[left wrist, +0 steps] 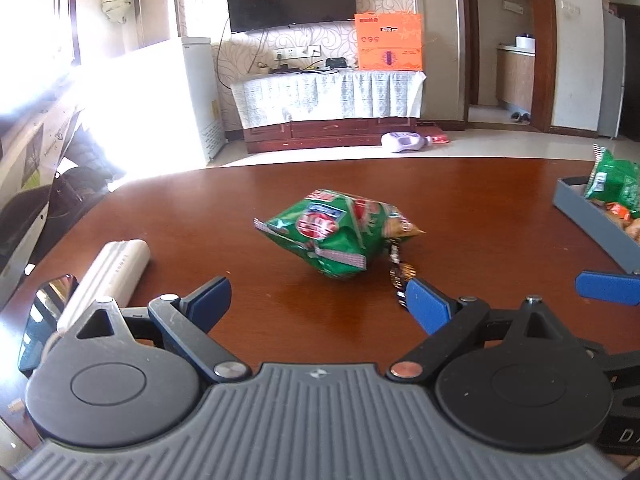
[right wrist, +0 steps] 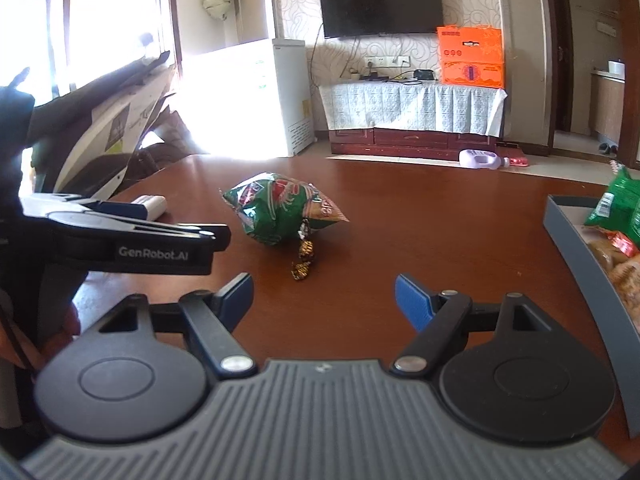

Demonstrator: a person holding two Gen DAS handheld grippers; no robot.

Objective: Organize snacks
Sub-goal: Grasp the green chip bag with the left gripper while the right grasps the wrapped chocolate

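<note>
The left gripper (left wrist: 318, 300) has its blue-padded jaws spread with nothing between them; the right gripper (right wrist: 324, 300) likewise gapes empty. Ahead of both, clear of the fingertips, a crumpled green foil snack bag (left wrist: 336, 232) lies on the dark red-brown wooden table (left wrist: 480, 208), its print blurred. Small gold-wrapped candies (right wrist: 304, 260) sit beside it, partly hidden behind the left gripper's right finger. Far right, a grey tray (right wrist: 560, 216) of snacks is cut off by the frame edge.

The table (right wrist: 440, 220) bears one green snack bag (right wrist: 276, 210), two wrapped candies (right wrist: 305, 260) and one tray (right wrist: 580, 256).
</note>
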